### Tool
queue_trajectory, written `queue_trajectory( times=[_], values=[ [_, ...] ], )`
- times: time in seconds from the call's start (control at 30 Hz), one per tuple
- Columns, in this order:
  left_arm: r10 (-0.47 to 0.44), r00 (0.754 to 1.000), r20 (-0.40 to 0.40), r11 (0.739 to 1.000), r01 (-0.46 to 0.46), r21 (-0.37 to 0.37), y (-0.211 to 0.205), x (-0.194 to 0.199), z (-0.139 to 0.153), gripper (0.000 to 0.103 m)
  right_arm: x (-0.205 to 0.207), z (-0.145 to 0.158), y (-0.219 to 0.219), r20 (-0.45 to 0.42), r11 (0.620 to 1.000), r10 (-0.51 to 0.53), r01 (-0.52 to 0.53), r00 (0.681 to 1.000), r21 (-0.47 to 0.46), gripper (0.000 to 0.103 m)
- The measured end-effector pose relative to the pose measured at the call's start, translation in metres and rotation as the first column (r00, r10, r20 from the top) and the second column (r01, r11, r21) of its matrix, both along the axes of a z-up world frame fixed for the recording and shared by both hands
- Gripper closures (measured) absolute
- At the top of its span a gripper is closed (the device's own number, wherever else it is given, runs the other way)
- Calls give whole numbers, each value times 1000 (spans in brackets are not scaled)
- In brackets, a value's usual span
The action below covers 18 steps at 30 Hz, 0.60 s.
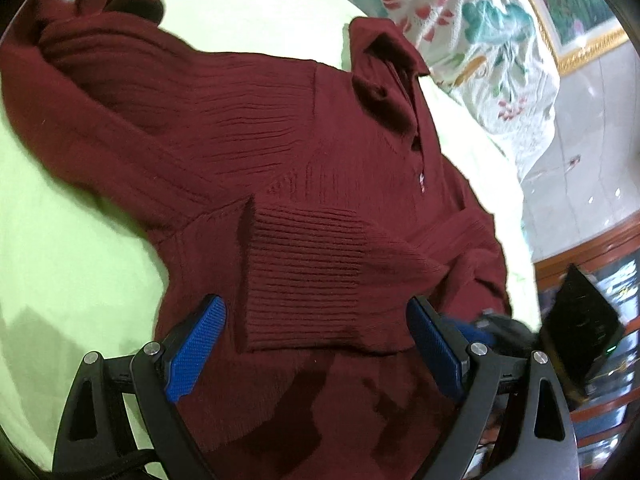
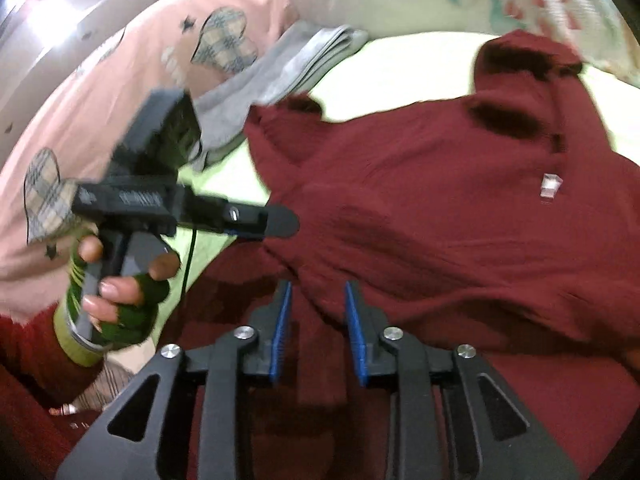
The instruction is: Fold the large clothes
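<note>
Both grippers are hovering over the maroon sweater (image 1: 320,152) on the bed (image 1: 60,220): left gripper (image 1: 316,344) fingers spread wide, right gripper (image 2: 318,332) fingers slightly parted, pinching nothing, collar at one o'clock.

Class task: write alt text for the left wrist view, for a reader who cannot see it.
A dark red knitted sweater lies spread on a pale green sheet, one ribbed cuff folded across its body. The left gripper hovers open above it, blue pads wide apart.

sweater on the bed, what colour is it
Dark red, maroon, in a ribbed knit: the sweater shows best in the left wrist view.
</note>
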<state>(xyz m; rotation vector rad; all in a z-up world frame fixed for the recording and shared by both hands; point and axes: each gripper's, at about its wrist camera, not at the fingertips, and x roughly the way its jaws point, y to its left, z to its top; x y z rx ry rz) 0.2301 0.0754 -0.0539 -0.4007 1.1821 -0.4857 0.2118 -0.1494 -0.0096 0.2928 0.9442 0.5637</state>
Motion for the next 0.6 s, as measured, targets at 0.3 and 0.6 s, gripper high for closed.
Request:
queue_trajectory(
  times=[0.3, 0.6],
  values=[
    [-87, 993, 76, 986, 75, 150, -35, 14, 0, 92, -38, 41, -90, 71, 951, -309, 309, 948, 18, 60],
    [28, 906, 422, 981, -105, 162, 1, 22, 78, 99, -58, 49, -241, 40, 667, -743, 744, 668, -47, 60]
  ],
)
